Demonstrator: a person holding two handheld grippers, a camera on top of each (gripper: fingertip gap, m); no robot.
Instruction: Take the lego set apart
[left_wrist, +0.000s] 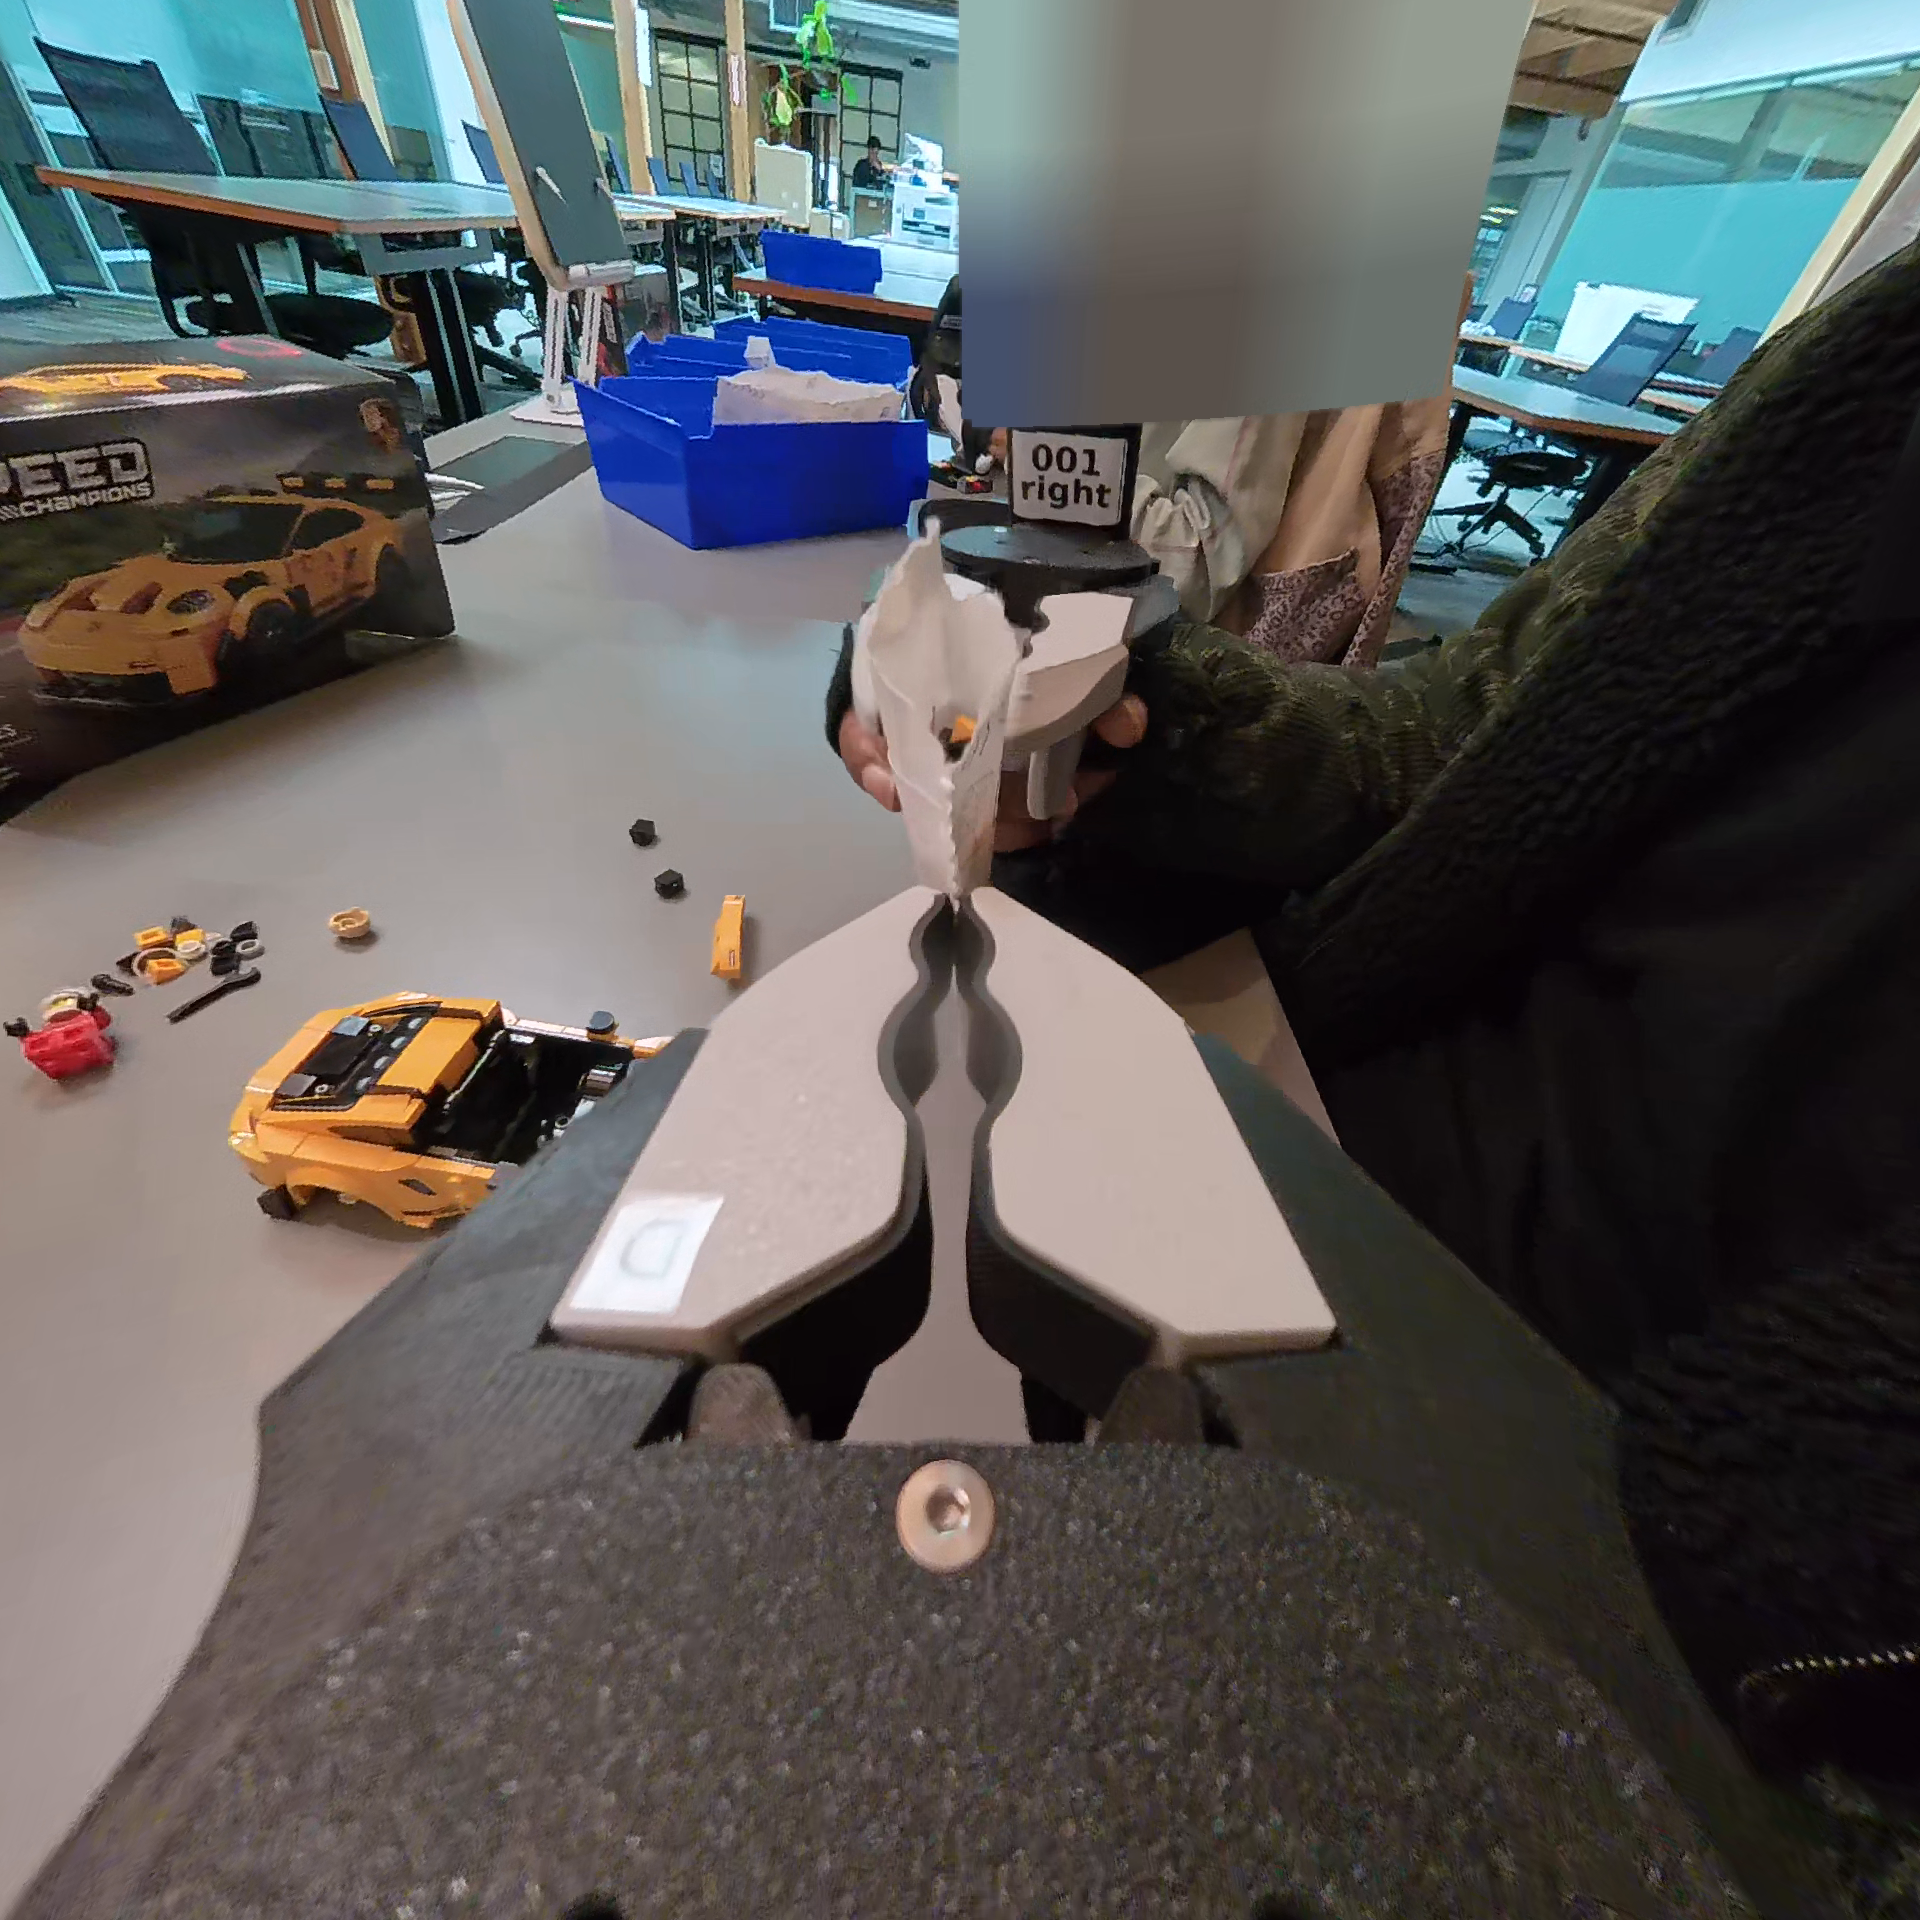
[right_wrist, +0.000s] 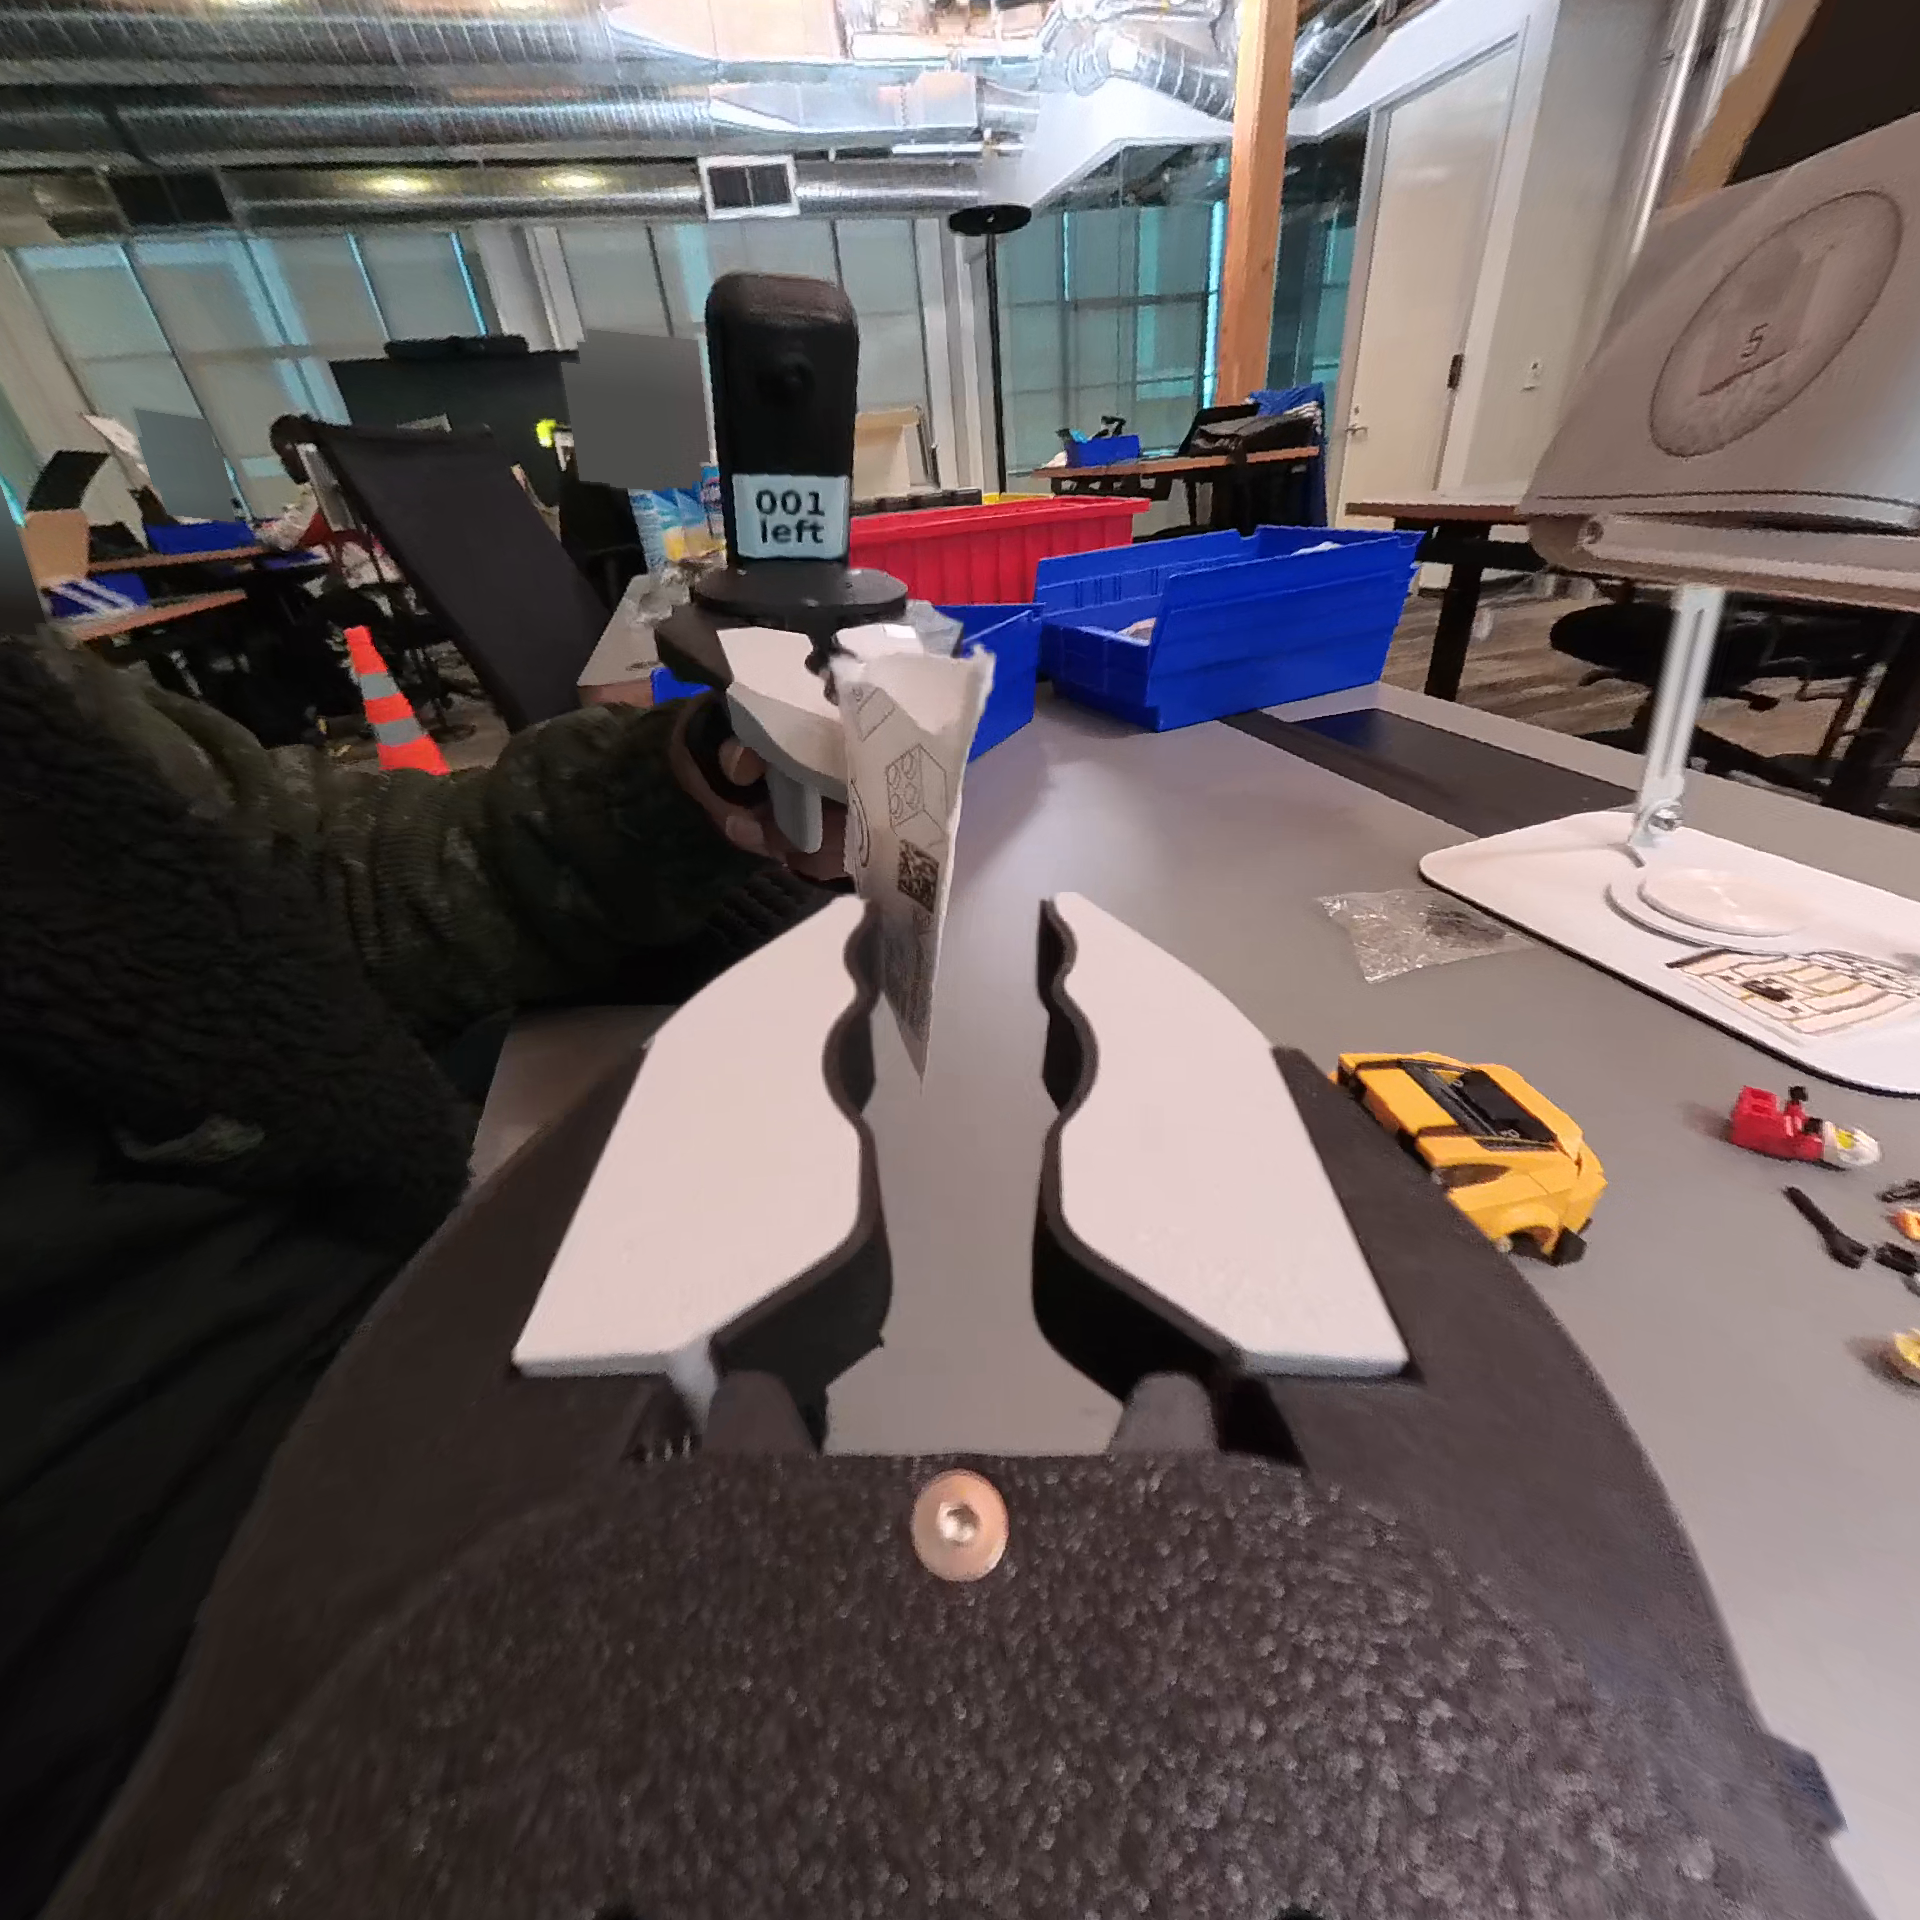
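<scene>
My left gripper (left_wrist: 951, 906) is shut on the lower corner of a torn white paper bag (left_wrist: 940, 717), which stands up from the fingertips with an orange piece showing inside. The bag (right_wrist: 909, 831) hangs between the spread fingers of my right gripper (right_wrist: 954, 920), close to its left finger; that gripper is open and empty. The yellow lego car (left_wrist: 384, 1101), partly taken apart with its black inside exposed, sits on the grey table (left_wrist: 582, 727) to the left. It also shows in the right wrist view (right_wrist: 1475, 1132).
Loose small pieces (left_wrist: 187, 951), a red piece (left_wrist: 68, 1044), two black bits (left_wrist: 668, 883) and an orange part (left_wrist: 729, 935) lie near the car. The set's box (left_wrist: 197, 561) stands at the left. Blue bins (right_wrist: 1226, 623) and a white stand base (right_wrist: 1683, 883) sit behind. The grippers' ends are close to 7 centimeters from one another. My right gripper's tips are some 15 centimeters from the yellow lego car (left_wrist: 384, 1101).
</scene>
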